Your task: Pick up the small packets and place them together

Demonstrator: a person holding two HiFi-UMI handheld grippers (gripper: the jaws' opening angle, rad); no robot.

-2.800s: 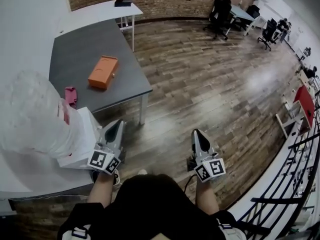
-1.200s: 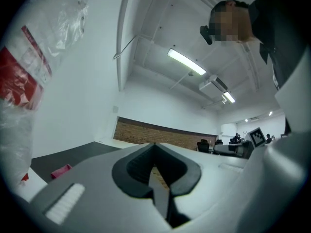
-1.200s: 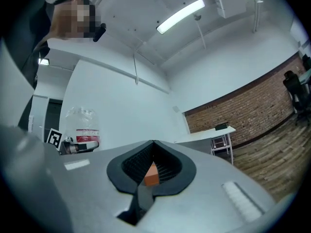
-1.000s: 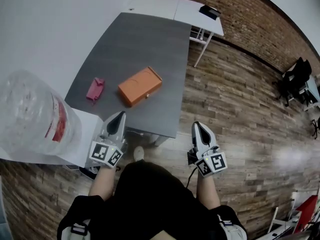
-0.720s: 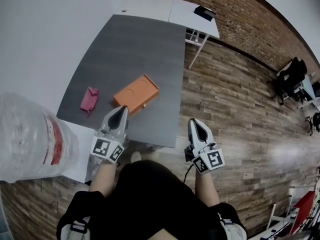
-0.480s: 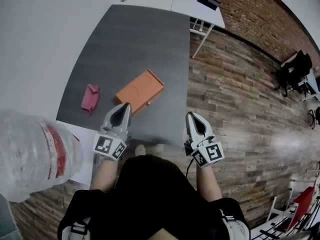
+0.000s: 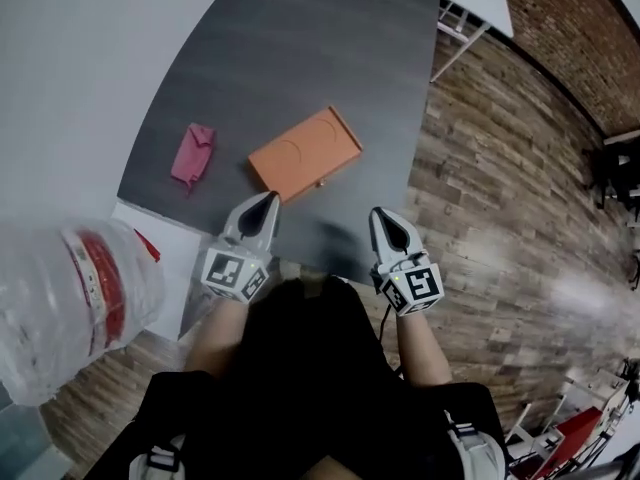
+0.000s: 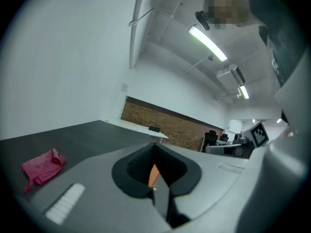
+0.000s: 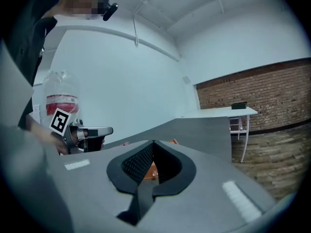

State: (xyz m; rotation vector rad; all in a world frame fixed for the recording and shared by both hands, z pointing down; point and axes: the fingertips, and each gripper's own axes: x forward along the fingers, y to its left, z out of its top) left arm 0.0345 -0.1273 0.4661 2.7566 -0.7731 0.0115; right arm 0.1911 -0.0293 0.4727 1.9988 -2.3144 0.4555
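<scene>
1. Both grippers are clenched and empty. The left gripper (image 7: 267, 201) and the right gripper (image 7: 379, 216) hang at the near edge of the tabletop (image 7: 300, 38).
2. The packet (image 7: 192, 154), pink and crumpled, lies on the tabletop left of the box (image 7: 305, 153), apart from it and ahead of my left gripper.
3. To do this well, I open the left jaws before reaching, come in low and close across the packet's narrow side. It looks soft and may slip.
4. Compared with a second ago, both grippers sit nearer the box. The packet and box lie as they did.
</scene>
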